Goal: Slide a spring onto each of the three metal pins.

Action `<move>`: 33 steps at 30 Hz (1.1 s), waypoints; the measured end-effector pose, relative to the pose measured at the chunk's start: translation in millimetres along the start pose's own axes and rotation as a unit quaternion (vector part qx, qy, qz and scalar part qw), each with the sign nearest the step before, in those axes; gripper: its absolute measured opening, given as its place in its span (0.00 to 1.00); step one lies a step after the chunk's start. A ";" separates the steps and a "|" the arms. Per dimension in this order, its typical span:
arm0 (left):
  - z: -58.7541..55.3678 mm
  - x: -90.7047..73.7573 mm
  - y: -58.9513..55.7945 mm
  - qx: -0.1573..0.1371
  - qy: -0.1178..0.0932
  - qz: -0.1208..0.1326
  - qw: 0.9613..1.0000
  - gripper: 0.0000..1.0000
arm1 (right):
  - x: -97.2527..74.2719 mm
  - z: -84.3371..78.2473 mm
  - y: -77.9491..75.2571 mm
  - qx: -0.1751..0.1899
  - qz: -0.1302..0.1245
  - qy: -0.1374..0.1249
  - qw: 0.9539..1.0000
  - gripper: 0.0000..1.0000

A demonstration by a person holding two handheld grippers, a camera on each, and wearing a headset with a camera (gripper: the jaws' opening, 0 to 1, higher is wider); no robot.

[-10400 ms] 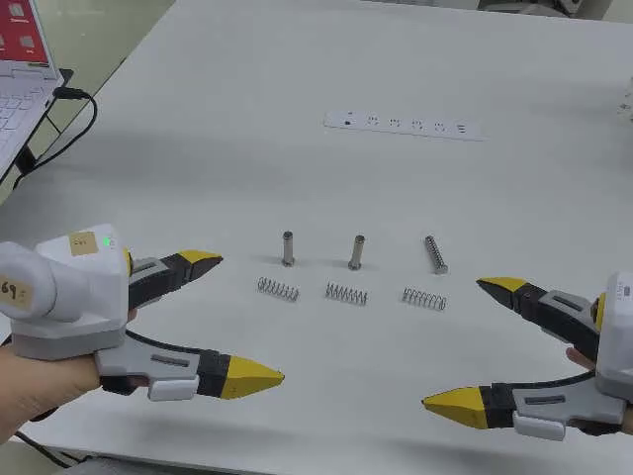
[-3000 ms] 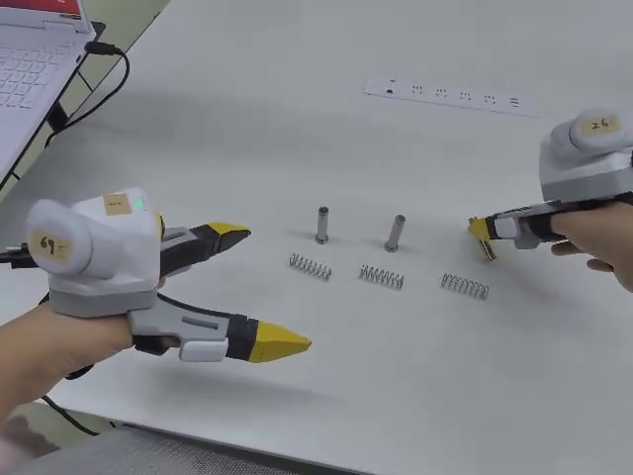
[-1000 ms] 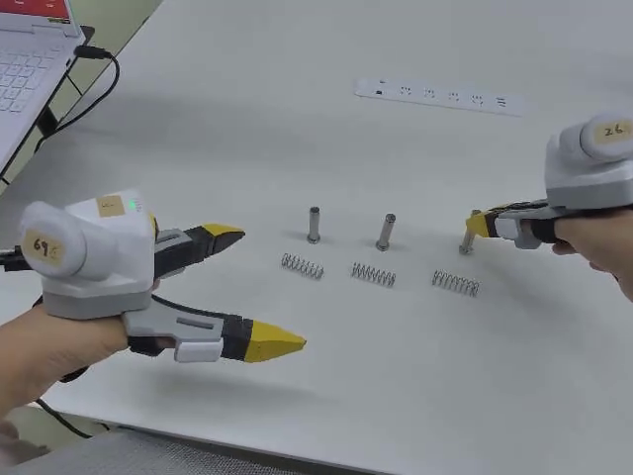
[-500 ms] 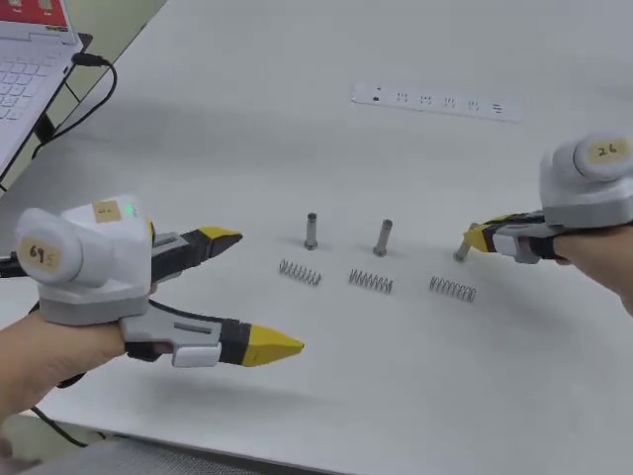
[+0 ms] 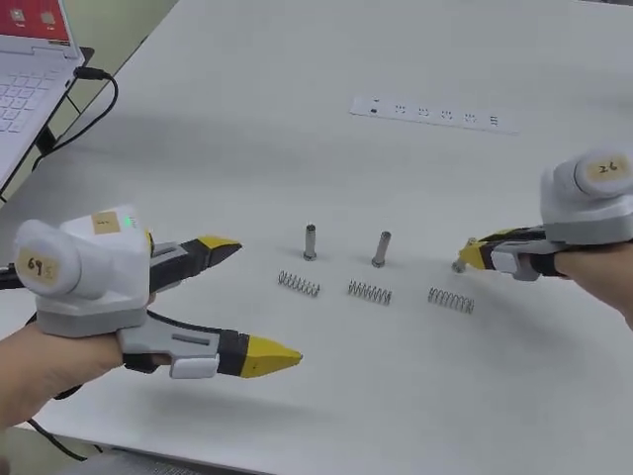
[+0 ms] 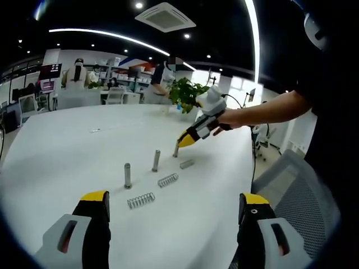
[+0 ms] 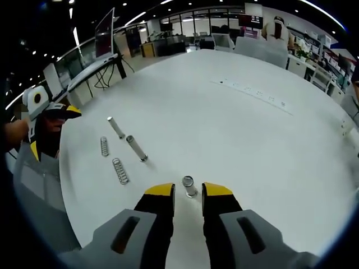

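- Right gripper view, bottom centre: a pin [image 7: 189, 185] stands on the table [image 7: 252, 140] between the narrowly parted tips of my right tool [image 7: 188, 191]; whether it is pinched, I cannot tell.
- Head view, lower left: my left tool [image 5: 267, 299] gapes wide, empty.

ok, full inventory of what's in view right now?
metal pins: 3, silver, row mid-table; rightmost between the jaws of right gripper
springs: 3, silver, lying one in front of each pin
power strip: 1, white, far side
laptop: 1, white, far left
cable: 1, black, by laptop
table: 1, white
left gripper: 1, yellow-tipped, open, near left
right gripper: 1, yellow-tipped, grip unclear
hands: 2, one per gripper
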State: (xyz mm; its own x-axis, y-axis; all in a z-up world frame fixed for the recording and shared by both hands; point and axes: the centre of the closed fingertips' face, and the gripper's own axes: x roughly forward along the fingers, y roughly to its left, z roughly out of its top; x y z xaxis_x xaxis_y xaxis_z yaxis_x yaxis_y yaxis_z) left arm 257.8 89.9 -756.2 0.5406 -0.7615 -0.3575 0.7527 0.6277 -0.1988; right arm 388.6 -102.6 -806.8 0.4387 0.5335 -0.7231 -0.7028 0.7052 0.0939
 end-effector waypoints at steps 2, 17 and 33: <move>0.5 -0.4 0.0 0.000 0.000 0.000 1.000 0.93 | -0.8 -1.0 0.8 0.001 0.001 0.000 1.000 0.20; 4.5 -1.7 -1.9 0.002 -0.003 -0.001 1.000 0.93 | -5.3 -5.2 2.7 0.000 0.004 -0.001 1.000 0.26; 4.3 -1.7 0.7 0.008 -0.002 0.000 1.000 0.93 | -14.2 -17.2 19.3 -0.054 0.027 0.002 0.998 0.33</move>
State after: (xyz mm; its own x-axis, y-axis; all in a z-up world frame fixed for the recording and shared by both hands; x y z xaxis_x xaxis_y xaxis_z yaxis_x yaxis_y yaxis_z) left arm 259.1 90.9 -751.8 0.5412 -0.7625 -0.3544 0.7592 0.6243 -0.1840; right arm 359.2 -104.6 -806.4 0.3965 0.5675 -0.7216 -0.7815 0.6212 0.0591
